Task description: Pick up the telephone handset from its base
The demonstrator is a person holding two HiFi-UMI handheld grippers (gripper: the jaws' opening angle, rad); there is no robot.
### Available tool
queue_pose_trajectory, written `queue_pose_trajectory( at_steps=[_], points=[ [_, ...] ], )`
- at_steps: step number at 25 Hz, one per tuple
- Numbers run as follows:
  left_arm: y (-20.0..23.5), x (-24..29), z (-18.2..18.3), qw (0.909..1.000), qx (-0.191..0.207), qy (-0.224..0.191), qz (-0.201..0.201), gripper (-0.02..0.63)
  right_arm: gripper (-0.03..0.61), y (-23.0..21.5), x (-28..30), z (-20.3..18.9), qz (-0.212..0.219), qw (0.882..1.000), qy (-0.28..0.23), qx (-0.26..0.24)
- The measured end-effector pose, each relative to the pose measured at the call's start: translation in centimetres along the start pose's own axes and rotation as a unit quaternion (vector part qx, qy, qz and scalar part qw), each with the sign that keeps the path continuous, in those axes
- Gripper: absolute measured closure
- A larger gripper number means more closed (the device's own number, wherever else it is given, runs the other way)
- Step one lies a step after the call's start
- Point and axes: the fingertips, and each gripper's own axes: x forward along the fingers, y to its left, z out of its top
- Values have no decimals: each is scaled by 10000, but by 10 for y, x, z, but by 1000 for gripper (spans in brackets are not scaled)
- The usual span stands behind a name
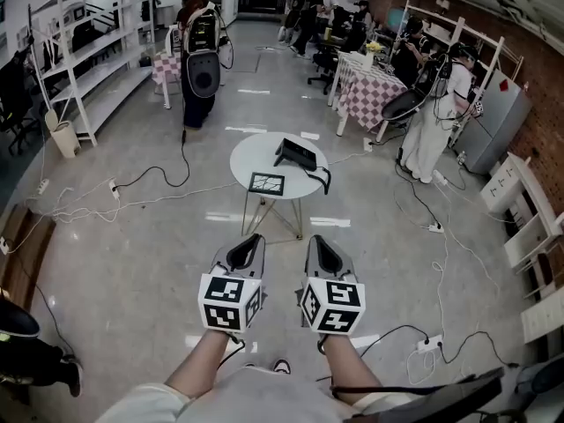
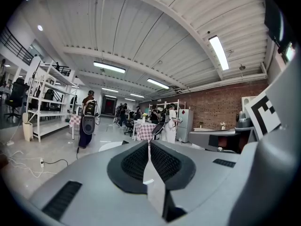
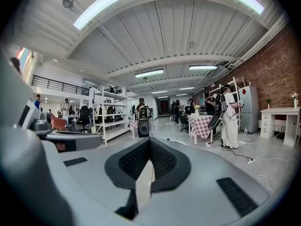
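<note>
The left hand-held gripper (image 1: 249,247) and right hand-held gripper (image 1: 319,247) are hovering side by side, both pressed together and empty. The telephone handset (image 1: 295,154) is resting on its base on the round tabletop (image 1: 251,157), well apart and straight ahead. It is slanting far-left to near-right, and the right seems slightly nearer.

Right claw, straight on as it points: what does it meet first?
Nothing near the right claw; the first thing in line is likely the round table holding the telephone. Depth unclear.
</note>
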Motion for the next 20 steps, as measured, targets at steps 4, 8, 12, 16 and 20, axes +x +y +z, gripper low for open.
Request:
queue_pose_trajectory(
  at_steps=[4,8,12,16,20],
  points=[
    [6,-7,-3,10000,4,23,-38,584,554,8,-1,-4,-82,9999,71,36],
    [13,-11,-5,10000,-33,49,-44,584,554,16,-1,-8,-114,9998,133,33],
    [17,-9,-12,9999,-55,98,-47,584,554,18,3,-16,-122,9997,222,1],
    [21,-6,-12,9999,-81,137,-54,584,554,20,9,-14,-127,9996,237,-39],
    [25,3,-15,9998,-67,192,-34,584,554,17,21,-16,-95,9995,296,-44]
  ],
)
